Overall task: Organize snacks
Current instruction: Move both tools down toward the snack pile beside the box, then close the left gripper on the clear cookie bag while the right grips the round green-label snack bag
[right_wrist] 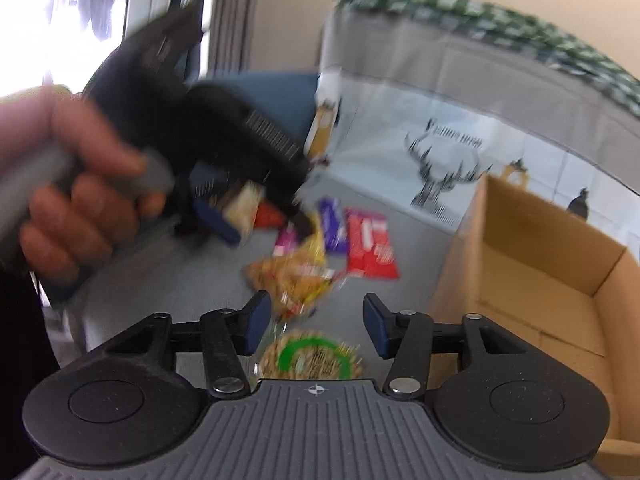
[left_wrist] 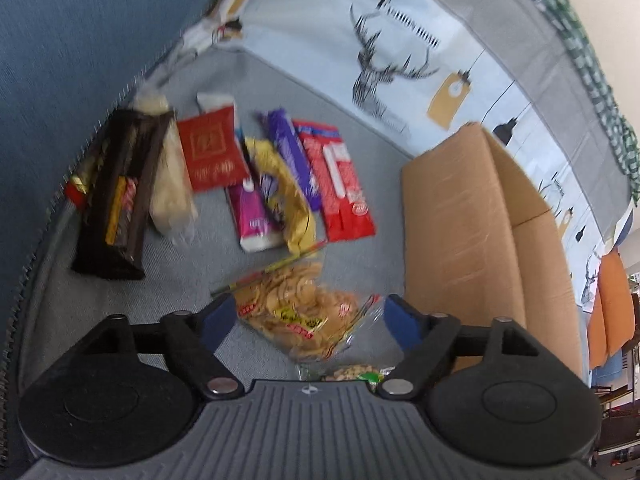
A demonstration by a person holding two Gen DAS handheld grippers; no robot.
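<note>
Several snack packs lie on a grey sofa seat. My left gripper [left_wrist: 308, 316] is open, just above a clear bag of round crackers [left_wrist: 298, 312]. Beyond lie a red pack [left_wrist: 344, 184], a purple pack [left_wrist: 290, 156], a yellow pack [left_wrist: 284, 196], a red square packet [left_wrist: 210, 150], a pale bag [left_wrist: 170, 184] and a dark tray [left_wrist: 118, 196]. My right gripper [right_wrist: 316, 322] is open above a nut bag with a green ring [right_wrist: 310, 356]. The crackers bag [right_wrist: 290, 278] lies just beyond it. The left gripper [right_wrist: 256, 216] shows there too, blurred, in a hand.
An open, empty cardboard box [left_wrist: 472, 232] stands on the seat right of the snacks; it also shows in the right wrist view [right_wrist: 536, 280]. A deer-print cover [left_wrist: 400, 68] drapes the sofa back. A blue cushion [left_wrist: 80, 40] is at the left.
</note>
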